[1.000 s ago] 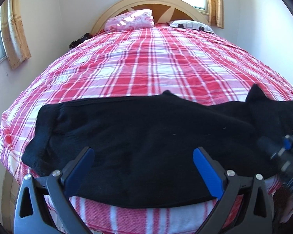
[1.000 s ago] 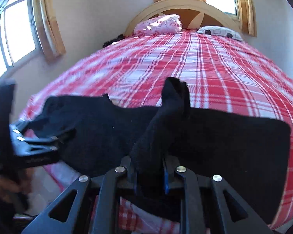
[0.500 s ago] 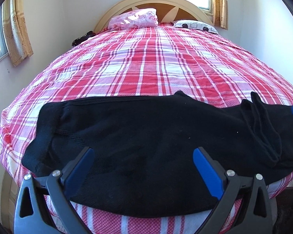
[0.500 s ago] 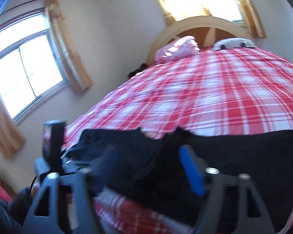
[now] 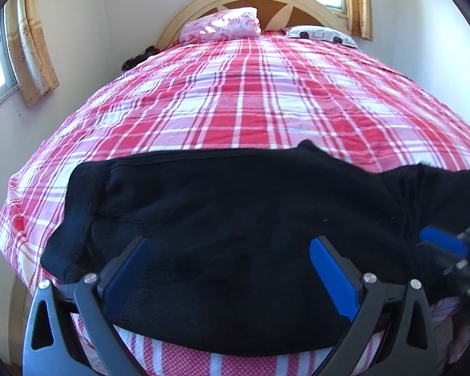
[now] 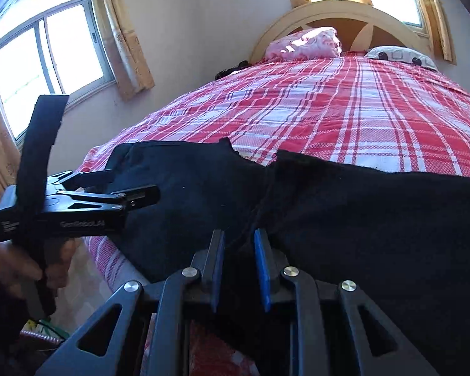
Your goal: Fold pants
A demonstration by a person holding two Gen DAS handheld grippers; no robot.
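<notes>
hovering spread-fingered, the left gripper (image 5: 228, 269) is waiting; the right gripper (image 6: 239, 260), narrowed around a black pants (image 5: 235, 213) ridge, should pinch both layers.

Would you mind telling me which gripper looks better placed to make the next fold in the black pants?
Probably the right gripper: its jaws are nearly closed around a ridge of the black pants. The left gripper hovers wide open above flat cloth, holding nothing.
</notes>
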